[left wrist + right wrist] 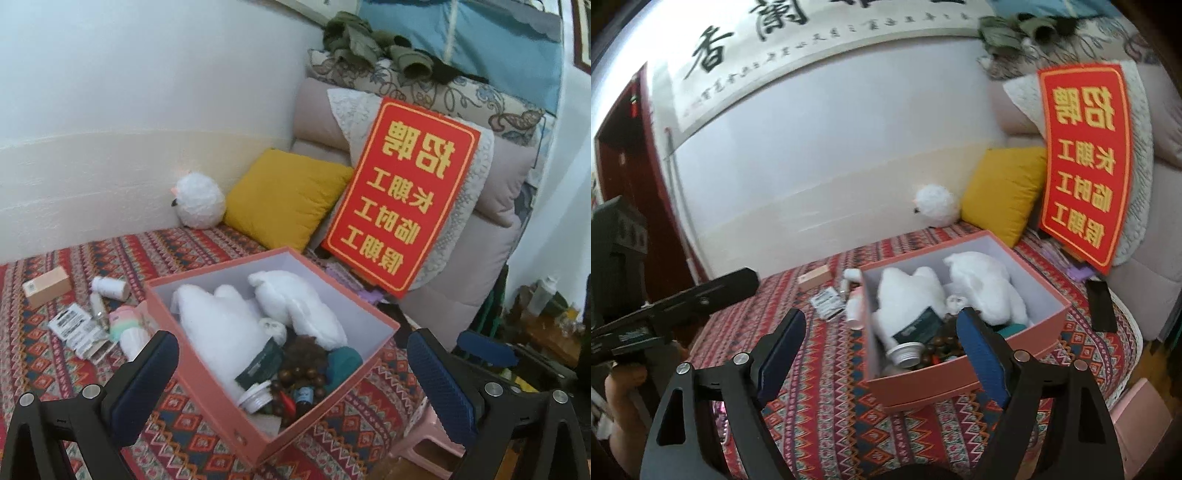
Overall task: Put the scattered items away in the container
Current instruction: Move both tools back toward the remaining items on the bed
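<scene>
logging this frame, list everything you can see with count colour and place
box: 1, pink, open on the patterned bedspread
plush toys: 2, white, inside the box
bead string: 1, brown, in the box's near corner
small carton: 1, tan, on the bedspread left of the box
bottle: 1, white, lying beside the carton
fluffy ball toy: 1, white, by the wall
cushion: 1, yellow, beside the red sign
left gripper: open, empty
right gripper: open, empty

Open pink box [207, 363] part-filled with white plush [221, 325]; small items [79, 325] scattered beside
</scene>
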The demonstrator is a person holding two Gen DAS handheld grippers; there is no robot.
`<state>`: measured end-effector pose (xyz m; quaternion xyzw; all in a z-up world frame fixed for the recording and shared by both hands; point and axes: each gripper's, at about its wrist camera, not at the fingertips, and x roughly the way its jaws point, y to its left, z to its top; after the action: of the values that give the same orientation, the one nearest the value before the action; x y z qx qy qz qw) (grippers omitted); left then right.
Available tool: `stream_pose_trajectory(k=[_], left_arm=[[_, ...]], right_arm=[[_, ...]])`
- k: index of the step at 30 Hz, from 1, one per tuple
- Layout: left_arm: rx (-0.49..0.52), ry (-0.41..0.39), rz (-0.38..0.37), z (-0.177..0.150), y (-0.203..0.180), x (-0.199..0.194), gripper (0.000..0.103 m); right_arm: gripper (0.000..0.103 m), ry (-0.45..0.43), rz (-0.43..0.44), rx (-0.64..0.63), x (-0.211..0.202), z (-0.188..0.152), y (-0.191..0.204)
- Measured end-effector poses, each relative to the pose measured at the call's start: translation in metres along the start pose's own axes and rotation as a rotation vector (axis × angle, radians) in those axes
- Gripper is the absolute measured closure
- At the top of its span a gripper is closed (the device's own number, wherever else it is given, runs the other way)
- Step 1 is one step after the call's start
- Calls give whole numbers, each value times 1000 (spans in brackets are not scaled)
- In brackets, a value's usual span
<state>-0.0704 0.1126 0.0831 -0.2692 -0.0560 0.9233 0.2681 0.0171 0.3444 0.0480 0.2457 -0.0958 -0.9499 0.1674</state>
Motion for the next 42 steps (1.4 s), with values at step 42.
stream_pose_trajectory(k=[42], left_arm=[[-444,326,267,-60,359,170,1]], right_arm=[[25,376,-124,-225,406,-102,114]])
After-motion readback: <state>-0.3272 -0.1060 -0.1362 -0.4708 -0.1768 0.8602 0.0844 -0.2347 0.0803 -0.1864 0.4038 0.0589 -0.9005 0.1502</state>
